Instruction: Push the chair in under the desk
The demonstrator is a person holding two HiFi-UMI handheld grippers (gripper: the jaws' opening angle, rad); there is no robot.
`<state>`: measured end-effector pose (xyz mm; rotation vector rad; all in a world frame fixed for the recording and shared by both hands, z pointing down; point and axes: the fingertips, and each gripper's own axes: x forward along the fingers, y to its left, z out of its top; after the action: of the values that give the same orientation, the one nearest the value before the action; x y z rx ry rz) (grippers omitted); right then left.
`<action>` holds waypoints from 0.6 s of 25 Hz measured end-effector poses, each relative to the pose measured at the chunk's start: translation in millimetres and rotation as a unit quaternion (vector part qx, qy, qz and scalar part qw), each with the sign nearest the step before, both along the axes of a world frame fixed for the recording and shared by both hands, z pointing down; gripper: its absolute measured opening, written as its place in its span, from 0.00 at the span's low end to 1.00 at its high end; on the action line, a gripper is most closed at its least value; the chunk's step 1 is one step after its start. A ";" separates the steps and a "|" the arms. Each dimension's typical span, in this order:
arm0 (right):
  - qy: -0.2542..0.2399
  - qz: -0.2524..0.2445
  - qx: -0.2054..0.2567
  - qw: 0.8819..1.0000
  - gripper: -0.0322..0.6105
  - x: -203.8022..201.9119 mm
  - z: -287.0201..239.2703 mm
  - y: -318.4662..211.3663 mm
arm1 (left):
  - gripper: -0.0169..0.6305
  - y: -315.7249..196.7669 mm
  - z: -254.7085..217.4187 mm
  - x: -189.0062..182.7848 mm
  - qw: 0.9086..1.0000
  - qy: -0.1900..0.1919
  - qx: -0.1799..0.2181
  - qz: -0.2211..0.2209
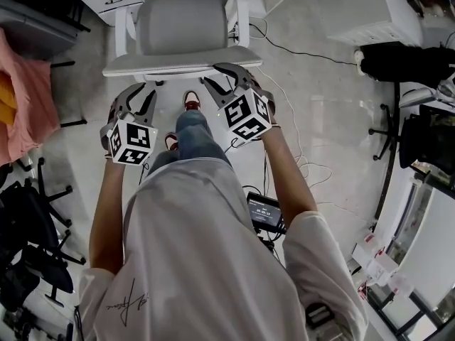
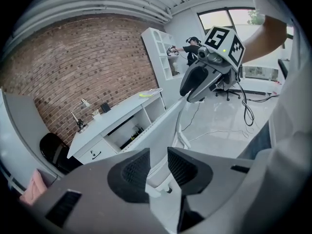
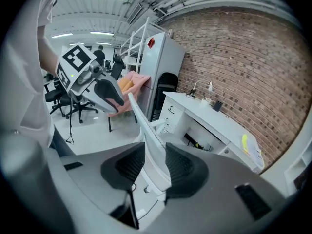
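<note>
White shirt [image 1: 199,247] fills the head view's foreground as I bring both grippers to the backrest of the pale grey chair [image 1: 181,27]. It stands on the glossy floor [image 1: 320,98], seat toward the white counter [image 3: 214,121]. Left gripper [image 1: 141,94] fingers stand apart, empty, just short of the rim; right gripper [image 1: 215,75] fingers stand apart astride it. Only the gripper views show the brick wall [image 2: 73,67] behind the counter; only the head view shows a shoe [image 1: 192,101] below the backrest.
</note>
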<state>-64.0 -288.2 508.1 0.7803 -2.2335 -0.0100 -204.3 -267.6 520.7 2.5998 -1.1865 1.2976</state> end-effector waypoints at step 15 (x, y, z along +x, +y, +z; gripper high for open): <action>-0.156 0.051 0.001 0.986 0.16 -6.4 -68.5 55.9 | 0.13 41.2 -34.6 10.0 0.976 0.196 -0.038 -0.086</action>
<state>-70.4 -232.3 439.6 0.9510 -2.4824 0.1705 -194.2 -226.4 486.1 2.4727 -1.2232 0.7365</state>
